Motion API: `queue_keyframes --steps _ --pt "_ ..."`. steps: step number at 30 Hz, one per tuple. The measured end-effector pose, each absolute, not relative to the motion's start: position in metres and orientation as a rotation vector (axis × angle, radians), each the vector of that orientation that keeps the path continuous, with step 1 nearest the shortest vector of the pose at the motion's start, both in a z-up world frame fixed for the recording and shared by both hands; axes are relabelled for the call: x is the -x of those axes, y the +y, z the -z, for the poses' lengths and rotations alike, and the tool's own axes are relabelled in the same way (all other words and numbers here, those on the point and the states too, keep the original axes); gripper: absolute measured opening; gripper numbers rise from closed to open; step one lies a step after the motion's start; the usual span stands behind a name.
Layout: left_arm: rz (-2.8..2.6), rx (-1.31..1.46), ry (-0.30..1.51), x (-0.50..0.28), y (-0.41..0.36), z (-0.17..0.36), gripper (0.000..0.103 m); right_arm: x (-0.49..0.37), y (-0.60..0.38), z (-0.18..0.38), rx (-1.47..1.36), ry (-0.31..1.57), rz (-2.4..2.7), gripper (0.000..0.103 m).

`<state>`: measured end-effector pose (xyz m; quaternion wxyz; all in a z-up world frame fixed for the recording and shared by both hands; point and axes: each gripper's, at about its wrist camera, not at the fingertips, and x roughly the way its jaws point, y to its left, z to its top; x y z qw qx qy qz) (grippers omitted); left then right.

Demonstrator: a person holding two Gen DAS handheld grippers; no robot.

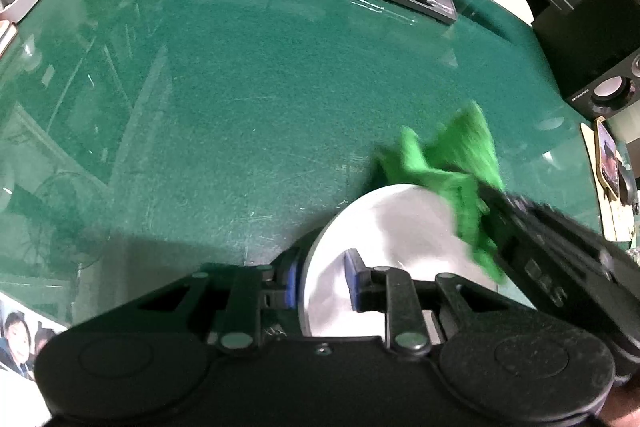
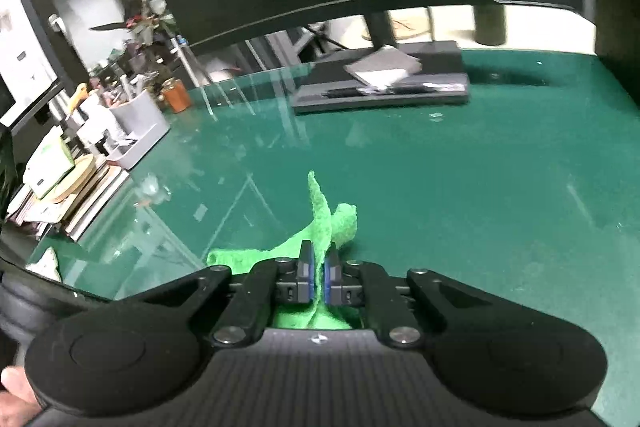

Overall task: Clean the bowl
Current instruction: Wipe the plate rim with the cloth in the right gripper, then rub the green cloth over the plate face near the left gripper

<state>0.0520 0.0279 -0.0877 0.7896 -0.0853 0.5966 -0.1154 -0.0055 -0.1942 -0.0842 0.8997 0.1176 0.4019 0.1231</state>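
In the left wrist view, our left gripper pinches the near rim of the white bowl on the green table, one pad inside, one outside. That narrow hold could slip if the cloth drags hard, tipping the bowl.

In the right wrist view, our right gripper clamps the cloth; a loose fold might pull free.

left gripper clamped; right gripper pinched closed.
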Motion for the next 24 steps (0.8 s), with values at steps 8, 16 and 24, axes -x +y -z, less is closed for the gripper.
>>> queue_keyframes --steps 8,16,24 --pt "0.243 0.176 1.288 -0.052 0.027 0.087 0.024 0.002 -0.192 0.087 -0.253 0.840 -0.241 0.005" --pt "0.243 0.174 1.285 -0.051 0.027 0.087 0.025 0.022 -0.206 0.084 -0.274 0.869 -0.222 0.005" --pt "0.239 0.155 1.287 -0.053 0.023 0.087 0.026 0.002 -0.196 0.090 -0.278 0.842 -0.235 0.006"
